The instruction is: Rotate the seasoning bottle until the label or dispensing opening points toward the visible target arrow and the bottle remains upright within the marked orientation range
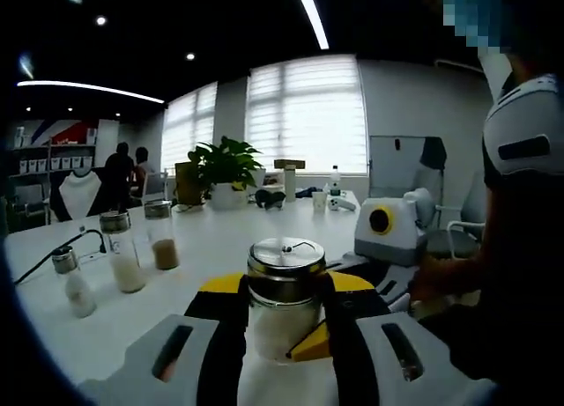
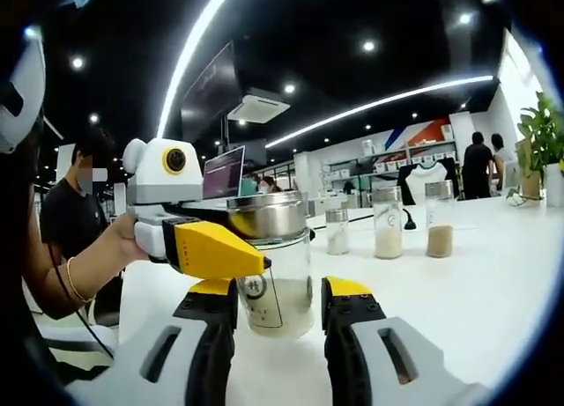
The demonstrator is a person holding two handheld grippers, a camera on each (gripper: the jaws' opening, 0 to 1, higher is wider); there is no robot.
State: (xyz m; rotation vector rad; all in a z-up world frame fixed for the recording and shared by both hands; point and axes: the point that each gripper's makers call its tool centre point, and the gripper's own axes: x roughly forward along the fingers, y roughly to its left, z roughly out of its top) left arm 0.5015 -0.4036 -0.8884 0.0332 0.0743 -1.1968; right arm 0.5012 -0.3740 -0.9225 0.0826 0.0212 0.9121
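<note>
White glossy worktop [image 1: 220, 239] carries the seasoning bottle [image 1: 284, 300]: upright clear glass cylinder, brushed-metal lid, pale granules inside. Left tongs [image 1: 282, 322] grip its body between yellow-tipped black jaws. Right tongs [image 2: 280, 313] stand parted around it. Three smaller shakers [image 1: 123, 252] stand at 9 o'clock.
</note>
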